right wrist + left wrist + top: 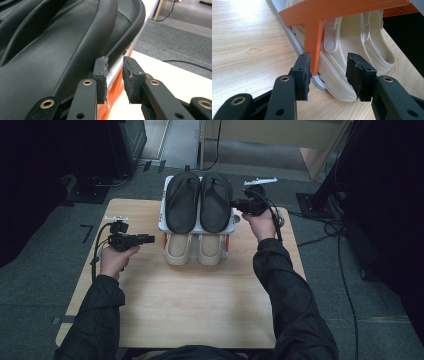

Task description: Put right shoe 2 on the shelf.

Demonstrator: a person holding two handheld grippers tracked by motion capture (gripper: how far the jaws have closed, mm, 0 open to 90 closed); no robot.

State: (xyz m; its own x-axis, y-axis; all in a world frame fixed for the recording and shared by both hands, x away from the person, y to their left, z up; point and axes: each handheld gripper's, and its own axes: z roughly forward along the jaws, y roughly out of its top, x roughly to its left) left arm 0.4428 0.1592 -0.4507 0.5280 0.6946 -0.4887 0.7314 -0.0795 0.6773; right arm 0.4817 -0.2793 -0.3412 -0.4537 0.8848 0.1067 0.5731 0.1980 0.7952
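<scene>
A small rack (198,231) with white shelves and orange supports (315,42) stands at the table's far middle. Two black sandals (183,202) lie on its top shelf and two cream clogs (179,248) on the lower one. My left gripper (151,239) hovers just left of the rack, pointing at it; in the left gripper view its jaws (328,72) stand open, framing the orange post and a cream clog's heel (342,57). My right gripper (236,209) is at the top shelf's right edge, open by a narrow gap (115,75) beside a black sandal (50,55), pads off the shelf rim.
The wooden table (190,300) has bare surface in front of the rack. Cables (345,270) run over the grey carpet at the right. A black stand base (312,202) sits off the table's far right corner, and dark equipment (95,185) at the far left.
</scene>
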